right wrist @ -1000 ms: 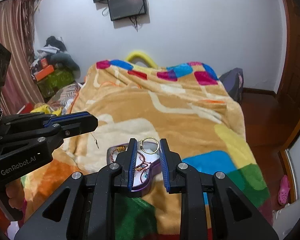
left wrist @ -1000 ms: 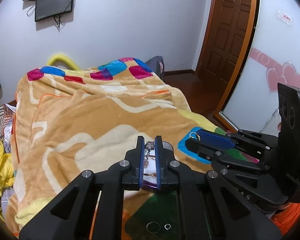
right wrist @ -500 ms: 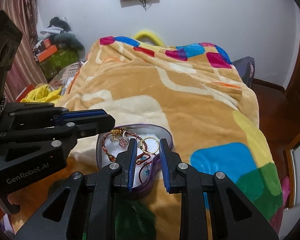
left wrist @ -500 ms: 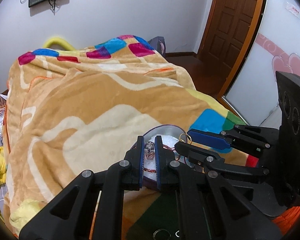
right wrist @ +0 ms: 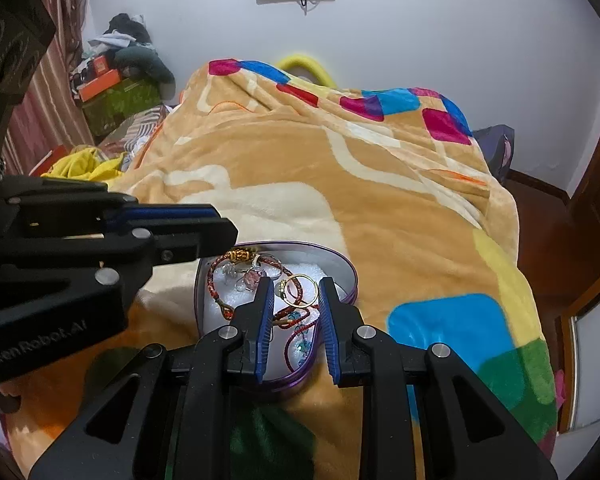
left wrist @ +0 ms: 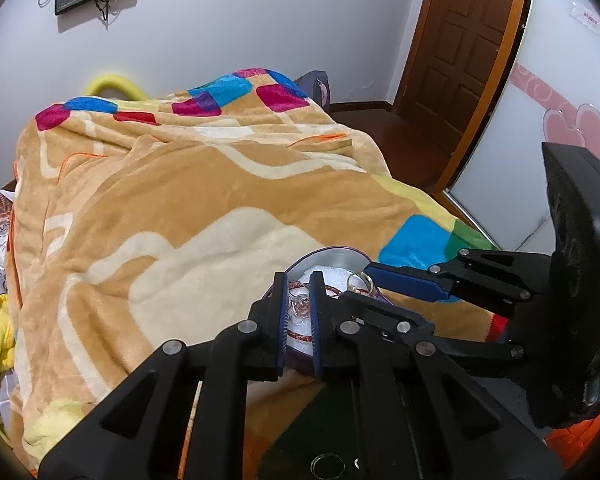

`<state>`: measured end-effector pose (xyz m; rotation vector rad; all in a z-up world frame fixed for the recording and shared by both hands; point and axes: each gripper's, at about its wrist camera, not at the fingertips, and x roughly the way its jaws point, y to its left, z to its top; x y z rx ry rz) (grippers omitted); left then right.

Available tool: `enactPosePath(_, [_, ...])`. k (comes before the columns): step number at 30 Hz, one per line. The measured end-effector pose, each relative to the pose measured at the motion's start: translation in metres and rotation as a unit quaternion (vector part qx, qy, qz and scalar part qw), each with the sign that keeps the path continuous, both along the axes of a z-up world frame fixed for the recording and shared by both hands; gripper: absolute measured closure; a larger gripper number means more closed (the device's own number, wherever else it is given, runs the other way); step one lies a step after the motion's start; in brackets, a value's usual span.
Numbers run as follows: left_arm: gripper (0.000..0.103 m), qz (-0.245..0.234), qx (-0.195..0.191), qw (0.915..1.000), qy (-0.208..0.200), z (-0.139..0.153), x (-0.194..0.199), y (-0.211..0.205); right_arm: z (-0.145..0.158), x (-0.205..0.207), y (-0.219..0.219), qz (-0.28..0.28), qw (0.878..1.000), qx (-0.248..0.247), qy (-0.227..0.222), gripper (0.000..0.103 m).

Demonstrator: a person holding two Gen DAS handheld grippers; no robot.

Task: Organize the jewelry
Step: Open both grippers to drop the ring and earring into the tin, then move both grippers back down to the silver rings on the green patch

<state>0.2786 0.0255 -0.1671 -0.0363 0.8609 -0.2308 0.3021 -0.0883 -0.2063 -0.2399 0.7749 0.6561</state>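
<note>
A purple heart-shaped tin (right wrist: 342, 261) with white lining lies on the blanket and holds red braided bracelets (right wrist: 216, 280), a gold bead and clear charms. My right gripper (right wrist: 294, 294) hovers over the tin, jaws a little apart, with a gold ring (right wrist: 300, 290) lying in the tin between its fingertips. My left gripper (left wrist: 299, 304) is over the tin (left wrist: 332, 254) too, its jaws narrow around a small clear earring (left wrist: 298, 310). The right gripper's fingers (left wrist: 404, 282) cross the left wrist view with the ring (left wrist: 358, 282) at their tip.
The bed is covered by a tan blanket (left wrist: 188, 208) with coloured squares. Two small rings (left wrist: 327, 468) lie on a dark green patch near my left gripper's base. Clutter and boxes (right wrist: 116, 88) stand at the left wall. A brown door (left wrist: 460, 52) is at the right.
Both grippers have come down from above the blanket to the tin. The right jaws have opened wider and the gold ring now lies in the tin.
</note>
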Motion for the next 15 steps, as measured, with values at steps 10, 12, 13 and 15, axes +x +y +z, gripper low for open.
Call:
enactPosePath(10, [0.086, 0.01, 0.007, 0.9997, -0.023, 0.021, -0.017, 0.007, 0.008, -0.005, -0.003, -0.009, 1.0, -0.001, 0.001, 0.082])
enactPosePath(12, [0.08, 0.014, 0.007, 0.9995, -0.026, 0.025, -0.022, 0.01, 0.013, -0.008, -0.006, -0.013, 1.0, 0.003, -0.001, 0.081])
enactPosePath(13, [0.079, 0.016, 0.007, 0.9994, -0.028, 0.028, -0.024, 0.011, 0.015, -0.009, -0.007, -0.014, 1.0, 0.004, -0.002, 0.079])
enactPosePath(15, [0.074, 0.021, 0.007, 0.9992, -0.032, 0.031, -0.029, 0.013, 0.022, -0.014, -0.01, -0.021, 1.0, 0.01, -0.009, 0.072])
